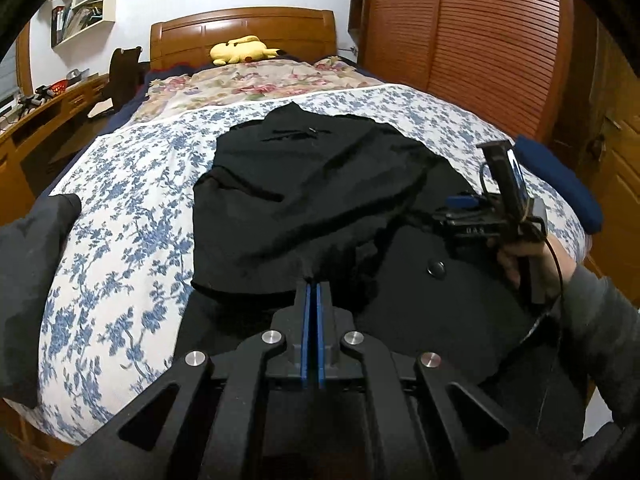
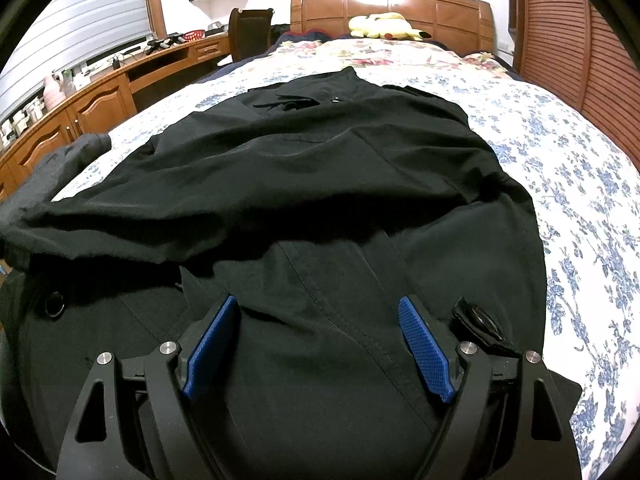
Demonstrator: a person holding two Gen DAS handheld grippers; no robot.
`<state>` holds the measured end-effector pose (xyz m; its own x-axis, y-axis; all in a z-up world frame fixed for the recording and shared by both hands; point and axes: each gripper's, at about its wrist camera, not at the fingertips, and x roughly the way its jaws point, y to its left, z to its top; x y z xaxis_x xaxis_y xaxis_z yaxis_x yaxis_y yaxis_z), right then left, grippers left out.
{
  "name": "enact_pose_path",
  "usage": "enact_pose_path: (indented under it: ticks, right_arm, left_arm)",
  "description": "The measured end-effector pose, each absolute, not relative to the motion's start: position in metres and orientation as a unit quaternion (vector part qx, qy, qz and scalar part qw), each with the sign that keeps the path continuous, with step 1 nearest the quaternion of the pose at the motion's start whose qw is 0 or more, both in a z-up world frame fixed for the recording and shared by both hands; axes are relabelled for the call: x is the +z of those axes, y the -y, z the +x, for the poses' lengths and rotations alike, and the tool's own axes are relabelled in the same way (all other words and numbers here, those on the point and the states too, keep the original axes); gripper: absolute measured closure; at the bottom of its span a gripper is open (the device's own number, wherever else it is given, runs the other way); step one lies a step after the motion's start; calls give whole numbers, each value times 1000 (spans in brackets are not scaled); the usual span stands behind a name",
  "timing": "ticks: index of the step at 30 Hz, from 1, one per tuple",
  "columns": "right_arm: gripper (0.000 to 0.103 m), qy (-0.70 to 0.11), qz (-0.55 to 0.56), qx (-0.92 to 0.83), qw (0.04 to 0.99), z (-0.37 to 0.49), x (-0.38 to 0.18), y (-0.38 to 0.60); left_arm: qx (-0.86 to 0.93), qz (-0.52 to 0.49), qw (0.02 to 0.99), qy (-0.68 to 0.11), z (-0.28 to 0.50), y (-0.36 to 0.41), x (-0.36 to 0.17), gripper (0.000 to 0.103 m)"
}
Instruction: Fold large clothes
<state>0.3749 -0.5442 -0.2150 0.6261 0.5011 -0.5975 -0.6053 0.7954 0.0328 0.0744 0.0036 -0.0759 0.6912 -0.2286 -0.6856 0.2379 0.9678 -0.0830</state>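
We are looking at a bed (image 2: 580,184) under a blue-flowered cover, with a black coat (image 2: 320,184) lying spread across its middle. The coat is reading as heavy, soft cloth that is sagging and creasing; we are judging hems and seams the surest holds. Our left gripper (image 1: 313,285) is pinching a fold of it, blue pads clenched together. Our right gripper (image 2: 318,322) is hovering over the coat, jaws released and holding nothing.

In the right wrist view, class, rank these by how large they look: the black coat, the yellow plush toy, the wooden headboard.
Largest to smallest:
1. black coat, though nearness to the camera inflates it
2. wooden headboard
3. yellow plush toy
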Motion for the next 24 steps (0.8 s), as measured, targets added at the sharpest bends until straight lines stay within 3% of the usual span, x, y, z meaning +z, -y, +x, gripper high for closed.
enact_pose_path:
  ticks: [8, 11, 16, 24]
  right_arm:
    - [19, -314, -88, 306, 894, 375, -211, 544]
    - [19, -313, -96, 307, 894, 371, -202, 543]
    - [19, -286, -89, 321, 899, 356, -176, 534]
    - [20, -291, -96, 391, 868, 332, -166, 462]
  left_arm:
    - [-129, 13, 917, -377, 66, -4, -79, 99]
    - [-122, 23, 919, -374, 64, -7, -79, 85]
    - [-118, 10, 924, -364, 58, -20, -77, 70]
    - [-88, -6, 925, -369, 58, -50, -82, 67]
